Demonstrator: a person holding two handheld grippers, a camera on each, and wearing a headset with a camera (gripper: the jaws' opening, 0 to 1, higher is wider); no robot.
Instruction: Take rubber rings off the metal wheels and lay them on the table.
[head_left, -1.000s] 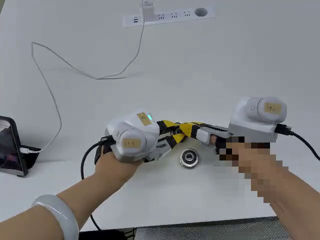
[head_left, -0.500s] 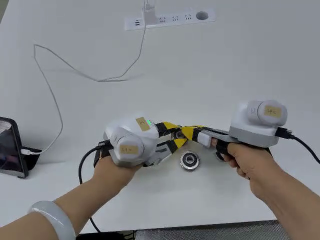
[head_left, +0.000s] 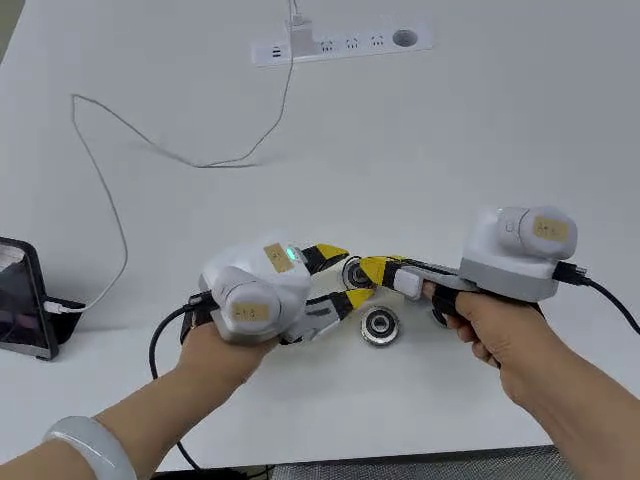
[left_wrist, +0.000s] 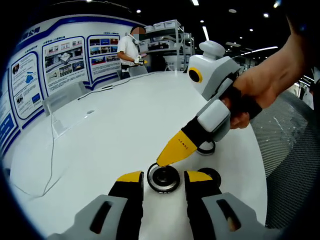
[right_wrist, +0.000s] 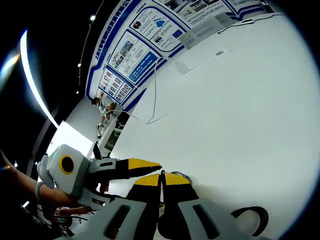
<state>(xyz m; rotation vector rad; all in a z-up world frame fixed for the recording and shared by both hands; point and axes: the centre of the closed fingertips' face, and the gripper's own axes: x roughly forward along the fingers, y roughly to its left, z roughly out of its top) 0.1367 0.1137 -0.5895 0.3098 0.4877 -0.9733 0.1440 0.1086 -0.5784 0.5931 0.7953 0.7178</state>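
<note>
Two metal wheels (head_left: 380, 322) (left_wrist: 163, 178), one rubber ring (left_wrist: 205, 148)

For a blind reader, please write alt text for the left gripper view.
The left gripper holds its yellow-tipped jaws open on either side of a metal wheel; the right gripper, shut, points at its rim above the table.

white table (head_left: 480, 130), black rubber ring (left_wrist: 150, 177), silver metal wheel (head_left: 380, 322), yellow-and-black left hand-held gripper (left_wrist: 164, 176)

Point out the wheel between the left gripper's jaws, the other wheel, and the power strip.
first wheel (left_wrist: 163, 178): left gripper view, its hub.
other wheel (head_left: 380, 321): head view, hub.
power strip (head_left: 345, 43): head view, top face.
</note>
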